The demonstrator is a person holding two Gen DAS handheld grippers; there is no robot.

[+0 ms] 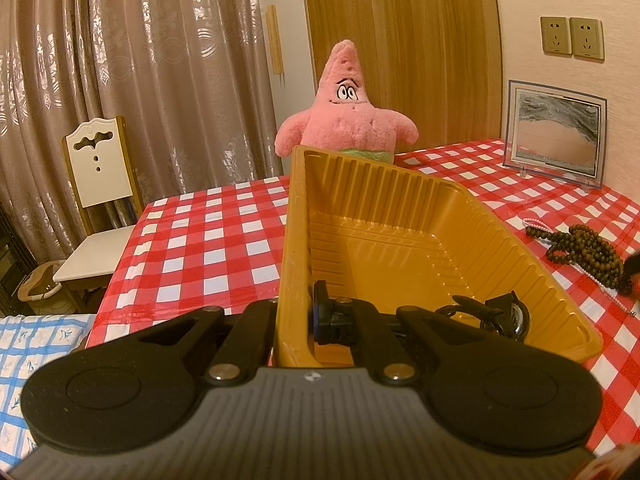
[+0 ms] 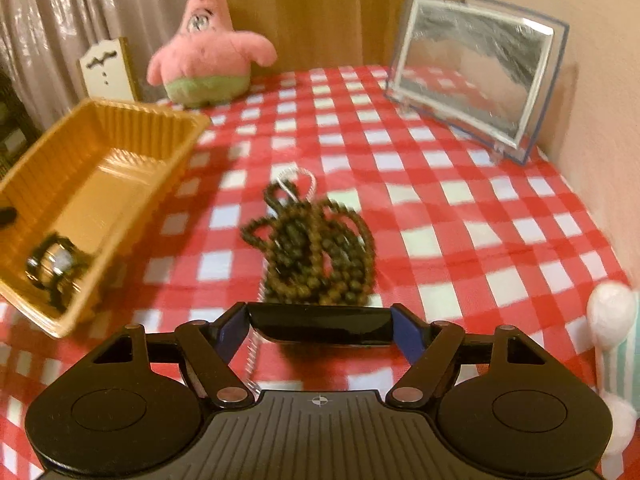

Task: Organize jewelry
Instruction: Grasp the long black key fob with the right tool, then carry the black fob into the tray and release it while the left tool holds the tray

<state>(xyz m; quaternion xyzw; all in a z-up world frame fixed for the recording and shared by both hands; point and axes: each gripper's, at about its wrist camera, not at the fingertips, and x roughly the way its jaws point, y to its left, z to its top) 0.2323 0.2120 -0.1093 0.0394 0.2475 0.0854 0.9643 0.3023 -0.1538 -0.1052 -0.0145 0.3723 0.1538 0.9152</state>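
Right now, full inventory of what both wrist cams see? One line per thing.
tray: 1, orange-yellow ribbed plastic, on the table, wall clamped by the left gripper
watch: 1, black, near corner inside the tray
bead strand: 1 heap, dark brown, on the cloth right of the tray
pearl strand: 1, white, partly under the brown beads
tablecloth: 1, red and white check
plush star: 1, pink with green shorts, far table edge
sand picture: 1, clear frame, back right by the wall
chair: 1, white and wood, left of the table
curtain: beige, behind
wall sockets: 2, beige
left gripper: 1, black, shut on the tray wall
right gripper: 1, black, open, just short of the beads
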